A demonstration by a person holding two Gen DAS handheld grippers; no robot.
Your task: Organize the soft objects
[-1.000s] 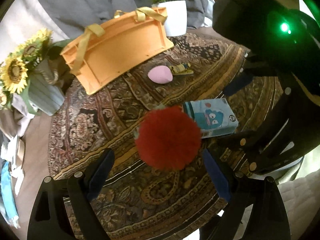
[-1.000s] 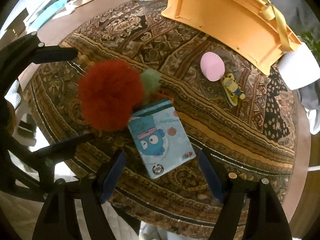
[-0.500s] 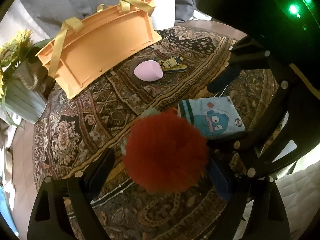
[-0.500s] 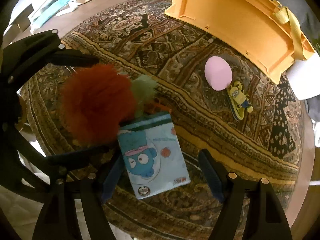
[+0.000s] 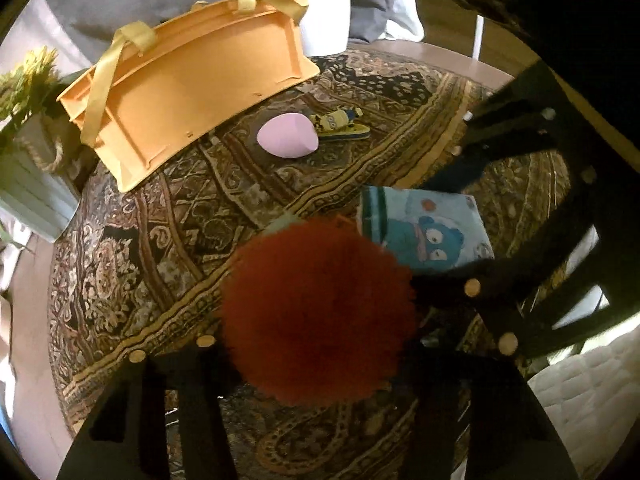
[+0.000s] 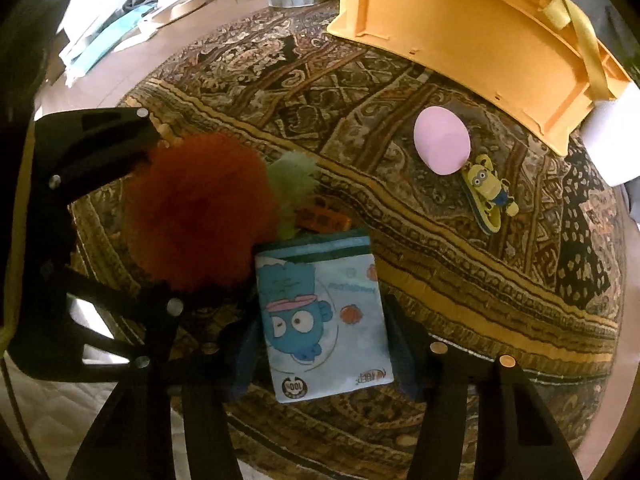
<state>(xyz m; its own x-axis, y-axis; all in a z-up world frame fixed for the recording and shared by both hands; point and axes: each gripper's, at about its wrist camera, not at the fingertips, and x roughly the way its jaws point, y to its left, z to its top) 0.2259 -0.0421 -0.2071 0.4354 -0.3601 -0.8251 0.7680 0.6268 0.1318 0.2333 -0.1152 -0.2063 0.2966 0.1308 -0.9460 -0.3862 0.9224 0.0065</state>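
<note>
A red fluffy pom-pom [image 5: 316, 312] with a green tuft [image 6: 294, 176] lies on the patterned tablecloth [image 5: 160, 240]. My left gripper [image 5: 316, 340] is closing on it, with the fluff bulging over both pads. Beside it lies a light-blue tissue pack [image 6: 324, 316] printed with a blue cartoon fish. My right gripper [image 6: 323, 348] is closing on the pack, and its blue pads [image 6: 244, 354] touch the pack's long sides. Farther back lie a pink egg-shaped sponge [image 5: 287, 141] and a small minion toy [image 5: 340, 124], in front of an orange basket [image 5: 192, 80] with yellow handles.
The round table's edge runs close under both grippers. A white plant pot [image 5: 326, 12] stands behind the basket and a ribbed vase of sunflowers [image 5: 28, 184] at the left. A white quilted surface [image 5: 580, 400] lies below the table's near edge.
Both grippers' jaws have closed in, the left against the pom-pom and the right against the tissue pack. The left gripper has come down closer to the pom-pom.
</note>
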